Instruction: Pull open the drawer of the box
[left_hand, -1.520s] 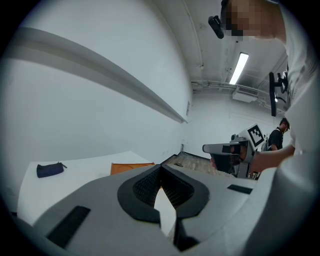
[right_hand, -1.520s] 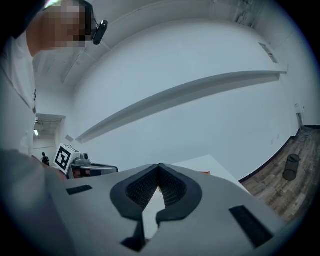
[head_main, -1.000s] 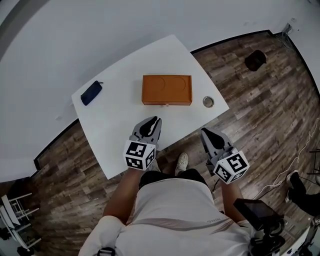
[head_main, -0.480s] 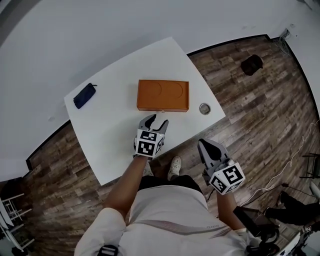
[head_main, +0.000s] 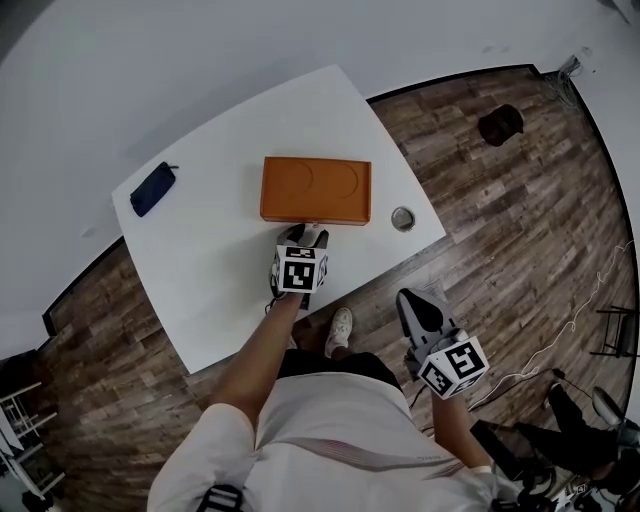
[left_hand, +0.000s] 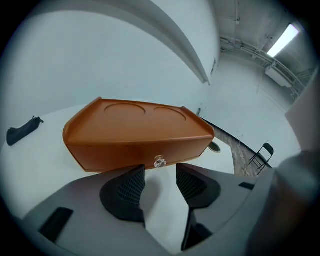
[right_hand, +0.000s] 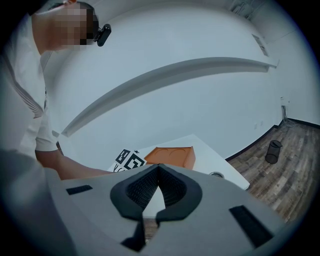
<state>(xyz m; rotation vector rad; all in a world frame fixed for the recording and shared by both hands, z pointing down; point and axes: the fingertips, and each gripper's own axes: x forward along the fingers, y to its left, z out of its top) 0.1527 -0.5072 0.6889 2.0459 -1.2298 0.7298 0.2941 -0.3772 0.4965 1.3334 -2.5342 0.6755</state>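
Orange box (head_main: 315, 190), sitting about mid-table (head_main: 210, 280) with its long front facing us. The drawer (left_hand: 130, 152) looks flush with the body, so we'd say nothing's been pulled yet.

The only real place to take hold is the little clear knob (left_hand: 159, 161) in the middle of the drawer front. It looks glassy and smooth, so we're guessing it's slippery and doesn't give the pads much to bite on. We'd pinch it from both sides, right behind the bulge, and pull straight back toward us.

The left gripper (left_hand: 160, 172) is lined up for exactly that. Its jaws have just been opening and now stand wide, with the knob just ahead of the gap between the tips. Nothing is between them so far, only bare table.

The box itself looks stiff and fairly light, like thin wood or plastic, and the tabletop looks slick. Our worry is that the whole box slides toward us instead of the drawer coming out. A slow, level pull should help, and a push on the lid might too.

The right gripper (right_hand: 158, 172) could do that bracing. Right now it's pinched closed on nothing, hanging off the table's near edge over the floor, well away from the box.
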